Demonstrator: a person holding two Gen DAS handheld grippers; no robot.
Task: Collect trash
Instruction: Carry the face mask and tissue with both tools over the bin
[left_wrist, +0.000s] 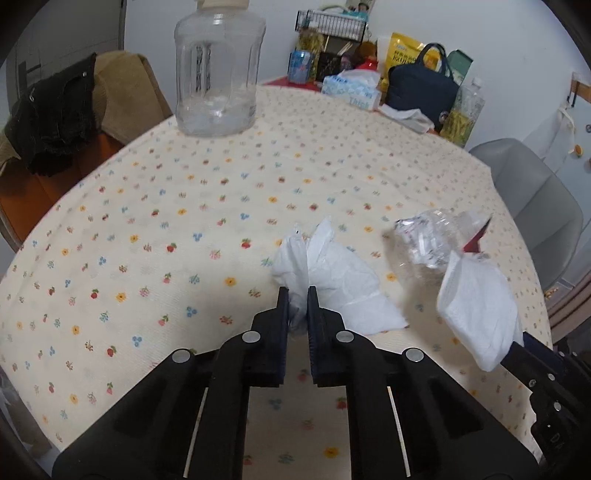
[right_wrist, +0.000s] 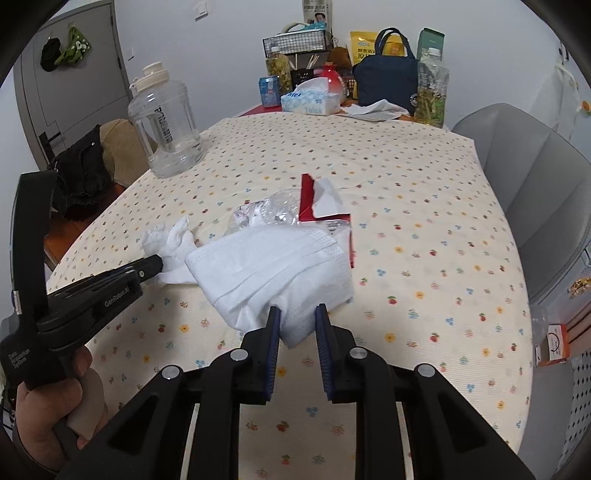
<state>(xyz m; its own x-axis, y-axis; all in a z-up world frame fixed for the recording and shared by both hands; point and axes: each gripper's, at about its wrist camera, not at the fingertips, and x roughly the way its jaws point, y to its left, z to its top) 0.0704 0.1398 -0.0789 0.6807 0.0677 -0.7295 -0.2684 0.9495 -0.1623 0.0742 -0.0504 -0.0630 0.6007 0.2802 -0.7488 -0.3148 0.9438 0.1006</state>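
White walls all round; grey door at left with a light switch beside it. Table under floral cloth, grey chair right, tan-cushioned chair left.

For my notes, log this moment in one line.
left hand-held gripper: shut on crumpled tissue | right hand-held gripper: shut on face mask

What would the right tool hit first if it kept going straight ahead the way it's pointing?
Beyond the white face mask it is already shut on, probably the crumpled clear plastic and red-and-white wrapper lying just past it on the table. Depth is hard to judge here.
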